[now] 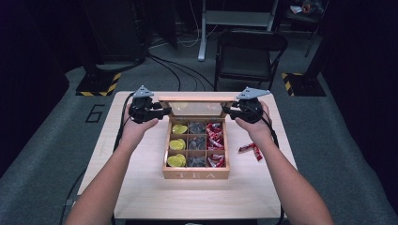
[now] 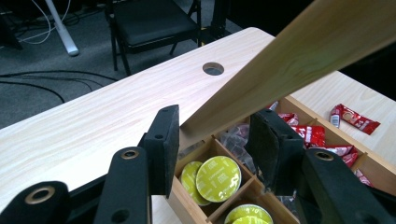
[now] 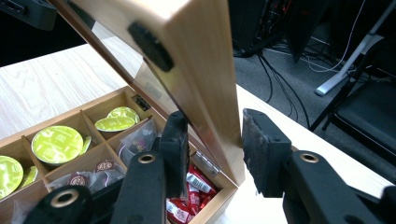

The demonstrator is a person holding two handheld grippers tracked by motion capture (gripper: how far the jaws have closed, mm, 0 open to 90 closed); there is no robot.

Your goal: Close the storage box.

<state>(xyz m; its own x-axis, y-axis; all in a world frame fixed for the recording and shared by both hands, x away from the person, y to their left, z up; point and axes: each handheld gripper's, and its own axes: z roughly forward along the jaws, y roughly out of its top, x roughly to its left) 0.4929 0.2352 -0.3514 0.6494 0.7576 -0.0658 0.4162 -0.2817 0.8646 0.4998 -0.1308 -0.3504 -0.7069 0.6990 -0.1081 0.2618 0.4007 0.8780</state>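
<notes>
Wooden tea box (image 1: 195, 174), table centre, lid (image 1: 196, 99) raised; left gripper (image 1: 162, 112) and right gripper (image 1: 228, 110) jaws wide, straddling lid's side edges; red packet (image 1: 250, 149) near right edge

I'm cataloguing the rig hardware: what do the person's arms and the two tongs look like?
Both forearms are bare, with no sleeves or gloves in sight. The left tongs and right tongs are black, each topped by a grey three-cornered plate, with black cables trailing back. Their jaws are flat black blocks with worn padded faces, on arms with round brass-coloured rivets.
</notes>
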